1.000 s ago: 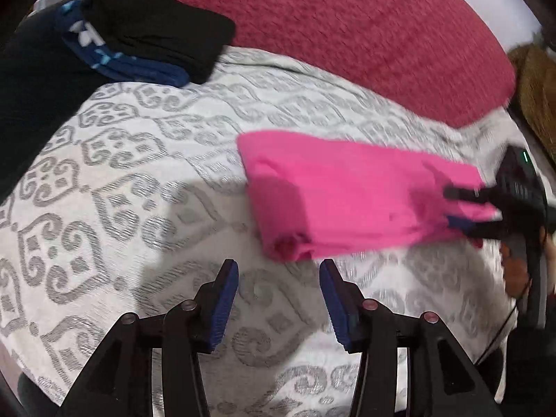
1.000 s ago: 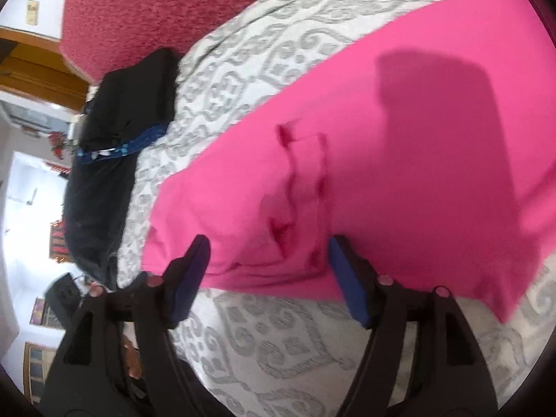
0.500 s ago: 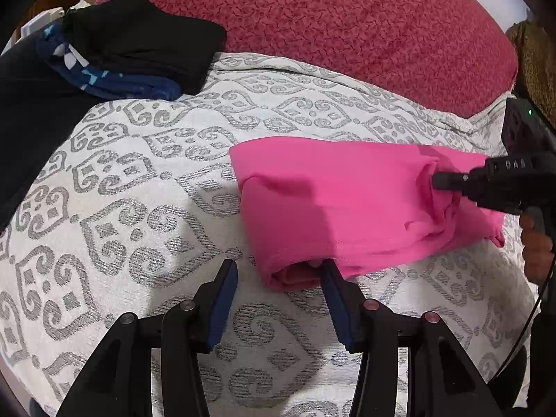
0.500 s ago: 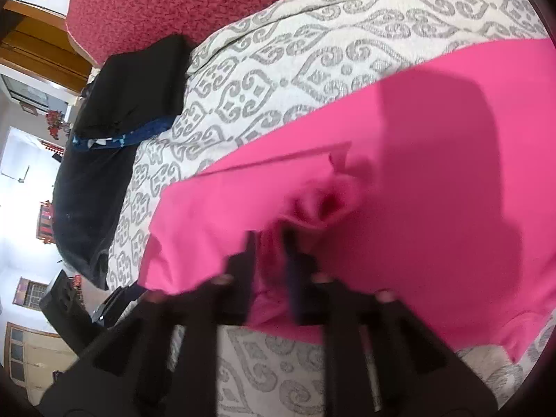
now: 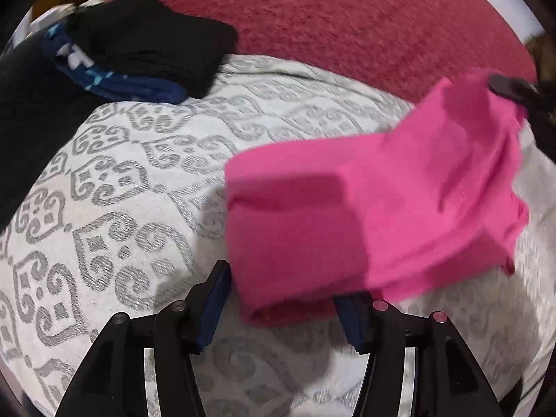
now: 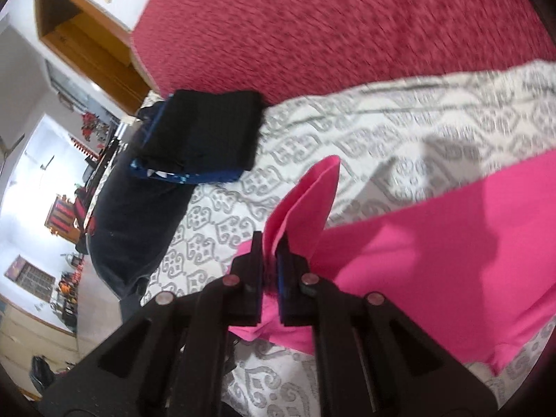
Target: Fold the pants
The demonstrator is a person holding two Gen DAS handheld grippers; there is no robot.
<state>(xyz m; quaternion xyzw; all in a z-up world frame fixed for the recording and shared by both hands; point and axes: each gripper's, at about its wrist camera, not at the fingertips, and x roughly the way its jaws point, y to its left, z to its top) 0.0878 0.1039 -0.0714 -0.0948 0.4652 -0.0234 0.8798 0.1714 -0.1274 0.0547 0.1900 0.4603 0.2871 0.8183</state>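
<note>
The pink pants (image 5: pixel 365 215) lie folded into a strip on a white bedspread with a grey pattern (image 5: pixel 139 208). My left gripper (image 5: pixel 283 304) is open, its jaws on either side of the near folded end, which lies between them. My right gripper (image 6: pixel 269 271) is shut on the other end of the pink pants (image 6: pixel 434 253) and holds it raised off the bed; a flap of cloth sticks up between its jaws. In the left wrist view the right gripper (image 5: pixel 509 90) shows at the far right with the lifted end.
A stack of folded dark clothes, black on blue (image 5: pixel 146 48), sits at the back left of the bed, also in the right wrist view (image 6: pixel 205 135). A red cover (image 5: pixel 347 17) lies behind. A dark cloth (image 6: pixel 135 215) drapes the bed's left edge.
My right gripper closed on the far end of the pants and lifted it off the bed. My left gripper moved forward until the near folded end lay between its open jaws.
</note>
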